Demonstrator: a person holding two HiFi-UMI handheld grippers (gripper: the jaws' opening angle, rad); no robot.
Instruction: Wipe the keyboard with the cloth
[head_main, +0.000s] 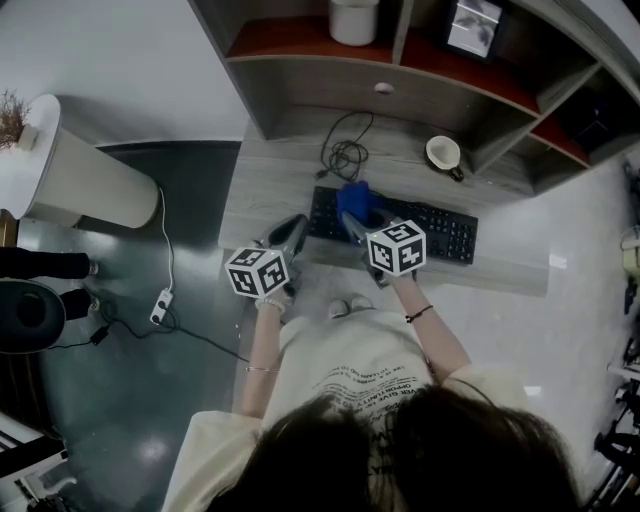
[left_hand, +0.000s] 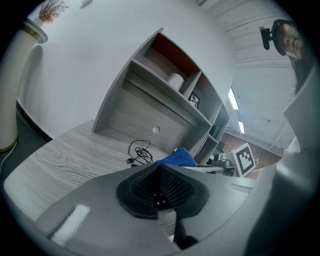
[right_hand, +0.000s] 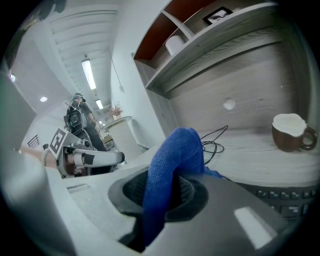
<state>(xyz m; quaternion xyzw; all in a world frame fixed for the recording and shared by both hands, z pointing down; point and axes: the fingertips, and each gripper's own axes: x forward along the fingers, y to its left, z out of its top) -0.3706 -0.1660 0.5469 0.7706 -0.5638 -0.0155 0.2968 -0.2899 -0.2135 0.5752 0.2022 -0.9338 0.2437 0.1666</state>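
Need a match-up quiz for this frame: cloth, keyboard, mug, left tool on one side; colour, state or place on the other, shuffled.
Things:
1. cloth
2. keyboard
3. mug
4. left tool

States:
A. stands at the back of the desk, to the right
B. jaws together, nothing between them
C. blue, clamped in the right tool
D. black, flat on the desk

Pairs: 1-C, 2-D, 3-A, 4-B
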